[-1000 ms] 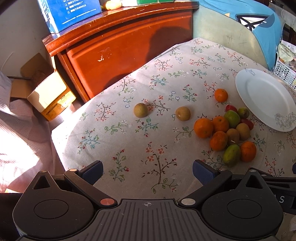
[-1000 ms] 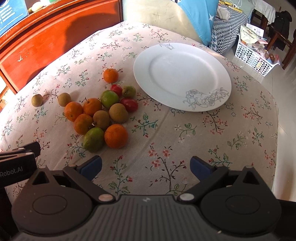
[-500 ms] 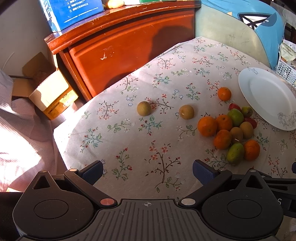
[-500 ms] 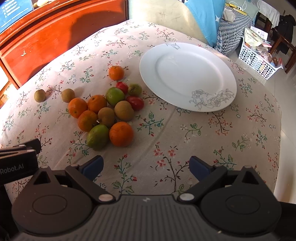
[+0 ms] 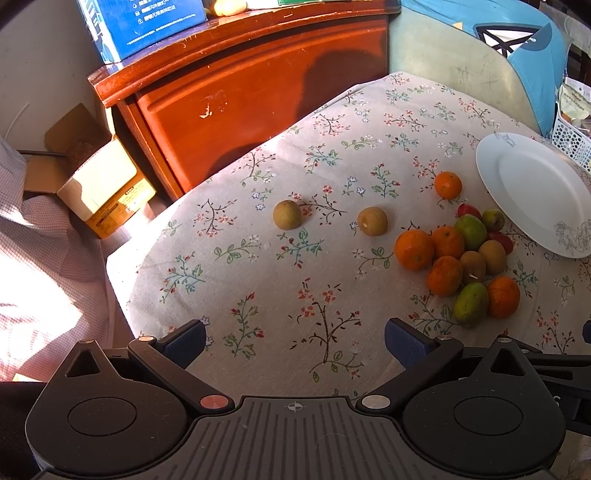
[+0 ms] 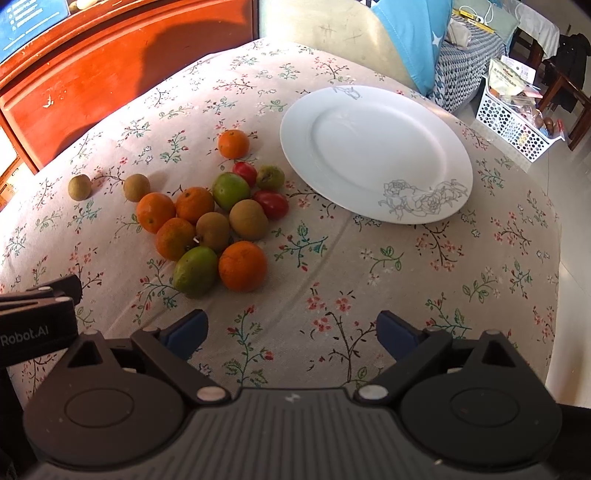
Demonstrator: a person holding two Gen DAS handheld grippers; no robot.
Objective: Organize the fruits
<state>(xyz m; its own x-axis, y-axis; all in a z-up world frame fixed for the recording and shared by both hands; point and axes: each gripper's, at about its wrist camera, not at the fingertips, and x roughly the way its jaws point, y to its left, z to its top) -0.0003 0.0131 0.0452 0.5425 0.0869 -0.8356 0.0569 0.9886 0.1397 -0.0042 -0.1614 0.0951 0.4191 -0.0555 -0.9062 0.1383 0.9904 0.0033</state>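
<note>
A pile of fruit (image 6: 212,225) lies on the flowered tablecloth: several oranges, green mangoes, brown kiwis and small red fruits; it also shows in the left wrist view (image 5: 461,258). One orange (image 6: 233,144) sits apart behind the pile. Two brown fruits (image 5: 287,214) (image 5: 372,220) lie to the left. An empty white plate (image 6: 375,155) sits right of the pile. My left gripper (image 5: 293,341) is open and empty above the cloth, near the front. My right gripper (image 6: 291,332) is open and empty, in front of the pile and plate.
A red wooden cabinet (image 5: 258,96) stands behind the table with a blue box (image 5: 140,22) on top. A cardboard box (image 5: 99,181) sits on the floor at left. A chair with blue cloth (image 6: 402,44) and a white basket (image 6: 517,122) stand at right.
Both grippers have drawn slightly nearer to the table and shifted; the fruit and plate appear a little lower and closer. Nothing was picked up.
</note>
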